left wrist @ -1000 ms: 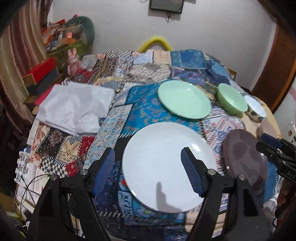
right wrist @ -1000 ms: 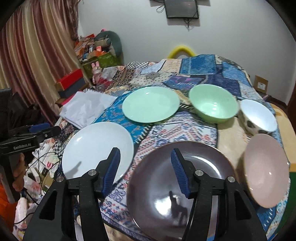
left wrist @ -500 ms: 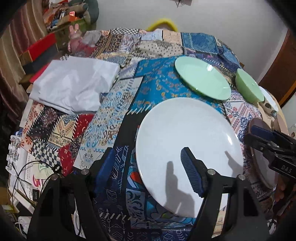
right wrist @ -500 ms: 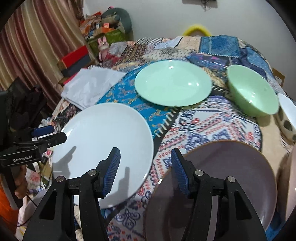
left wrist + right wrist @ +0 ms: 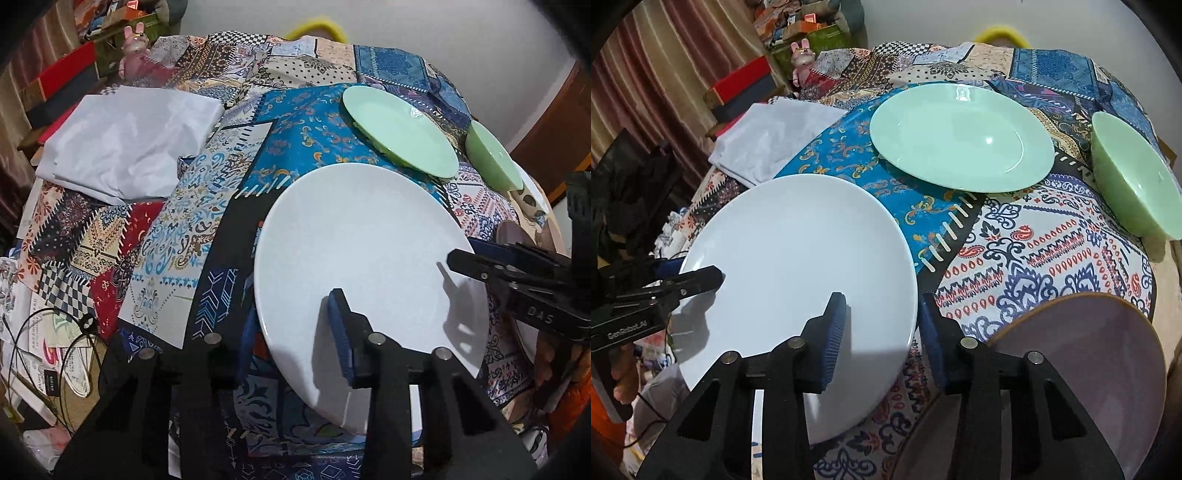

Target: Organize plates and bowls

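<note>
A large white plate (image 5: 362, 240) (image 5: 798, 251) lies at the near edge of the patchwork-covered table (image 5: 1034, 251). My left gripper (image 5: 293, 339) straddles its near-left rim, jaws closing, one pad on top and the other under the edge. My right gripper (image 5: 882, 338) straddles the plate's right rim the same way, jaws closing, with pads touching the plate. Behind sit a green plate (image 5: 960, 136) and a green bowl (image 5: 1134, 177). A dark brown plate (image 5: 1089, 362) lies just right of my right gripper.
A folded white cloth (image 5: 125, 144) lies at the table's left. A spotted white bowl (image 5: 532, 199) peeks out past the green bowl. Cables and papers (image 5: 48, 350) lie below the table's left edge. Red and dark boxes (image 5: 742, 85) stand by the curtain.
Both grippers came down onto the white plate and their jaws narrowed around its rim. The right gripper shifted left from over the dark brown plate to the white plate's right edge.
</note>
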`<state>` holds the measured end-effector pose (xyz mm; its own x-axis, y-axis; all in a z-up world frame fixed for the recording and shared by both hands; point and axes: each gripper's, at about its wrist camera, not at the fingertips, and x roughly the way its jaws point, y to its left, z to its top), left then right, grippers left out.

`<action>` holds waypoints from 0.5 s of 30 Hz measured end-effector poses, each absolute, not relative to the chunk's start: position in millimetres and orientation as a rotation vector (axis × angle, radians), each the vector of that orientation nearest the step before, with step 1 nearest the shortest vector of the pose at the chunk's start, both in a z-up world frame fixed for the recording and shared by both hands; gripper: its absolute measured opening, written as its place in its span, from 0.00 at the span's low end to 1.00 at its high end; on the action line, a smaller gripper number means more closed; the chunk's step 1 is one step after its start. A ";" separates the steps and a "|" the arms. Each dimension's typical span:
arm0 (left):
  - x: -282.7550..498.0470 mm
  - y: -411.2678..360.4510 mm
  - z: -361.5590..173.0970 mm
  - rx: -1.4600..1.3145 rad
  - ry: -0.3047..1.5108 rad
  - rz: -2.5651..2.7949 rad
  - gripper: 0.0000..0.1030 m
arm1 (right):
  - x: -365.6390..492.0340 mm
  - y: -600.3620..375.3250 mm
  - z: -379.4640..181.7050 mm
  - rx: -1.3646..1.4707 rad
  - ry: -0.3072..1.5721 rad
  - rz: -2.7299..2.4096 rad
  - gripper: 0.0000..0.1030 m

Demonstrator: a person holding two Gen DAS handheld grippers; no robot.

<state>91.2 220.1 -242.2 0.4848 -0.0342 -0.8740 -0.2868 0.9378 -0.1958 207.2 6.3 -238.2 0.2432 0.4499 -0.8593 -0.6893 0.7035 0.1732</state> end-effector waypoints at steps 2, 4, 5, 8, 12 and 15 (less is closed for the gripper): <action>89.9 219.5 -242.2 -0.336 1.056 0.151 0.35 | 208.4 7.8 -238.8 -0.273 1.072 0.786 0.35; 89.3 219.7 -242.4 -0.337 1.056 0.145 0.35 | 208.8 8.8 -239.2 -0.279 1.075 0.784 0.35; 88.5 220.1 -242.7 -0.342 1.057 0.139 0.35 | 209.3 9.2 -239.5 -0.279 1.078 0.784 0.36; 86.4 222.6 -243.5 -0.357 1.057 0.131 0.35 | 209.5 10.0 -239.4 -0.264 1.084 0.776 0.36; 84.2 233.3 -243.9 -0.382 1.051 0.164 0.35 | 207.2 12.3 -238.6 -0.228 1.099 0.804 0.36; 81.8 240.7 -246.8 -0.431 1.059 0.142 0.35 | 204.0 15.3 -238.9 -0.223 1.100 0.815 0.36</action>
<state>81.8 240.7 -246.8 0.4894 -0.0916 -0.8672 -0.3170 0.9078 -0.2748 204.0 15.3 -238.9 0.2035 0.4735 -0.8569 -0.6822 0.6964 0.2228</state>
